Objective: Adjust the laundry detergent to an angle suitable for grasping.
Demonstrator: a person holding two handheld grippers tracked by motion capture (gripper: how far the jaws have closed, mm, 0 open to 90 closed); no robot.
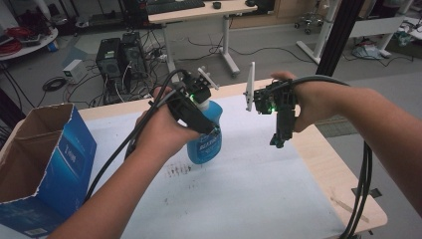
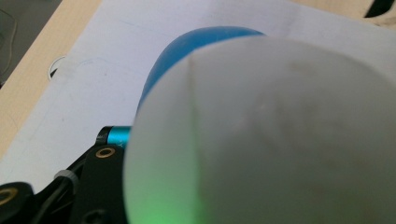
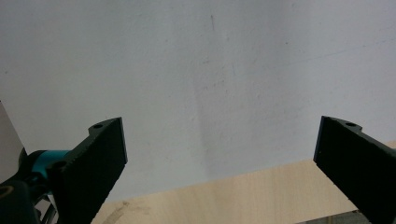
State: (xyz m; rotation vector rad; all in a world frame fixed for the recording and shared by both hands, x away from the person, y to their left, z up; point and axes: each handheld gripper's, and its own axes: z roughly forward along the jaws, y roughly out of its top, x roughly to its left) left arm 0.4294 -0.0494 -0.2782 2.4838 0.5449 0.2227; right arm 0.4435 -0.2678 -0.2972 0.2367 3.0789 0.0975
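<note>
The blue spray bottle (image 1: pixel 205 142) hangs above the middle of the counter (image 1: pixel 328 169), clear of the white sheet (image 1: pixel 239 194) that covers most of the top, with its white neck up and its blue body pointing down.

At the far left of the high view an open blue cardboard box (image 1: pixel 47 169) stands on the counter's corner, well apart from the bottle. Just right of it, the left claw (image 1: pixel 201 107) is clamped on the upper part of the spray bottle; its jaws are drawn in as far as the bottle's neck lets them. In the left gripper view the bottle's pale top (image 2: pixel 280 140) bulges right up against the lens, with a strip of the blue body (image 2: pixel 177 56) behind it and the white sheet below.

Further right, the right claw (image 1: pixel 278 140) points down over the sheet, near the bottle but not touching it. Its jaws stand wide apart with nothing between them; the right gripper view looks past them onto the bare sheet (image 3: pixel 201 84) and the counter's wooden edge (image 3: pixel 233 196).
</note>
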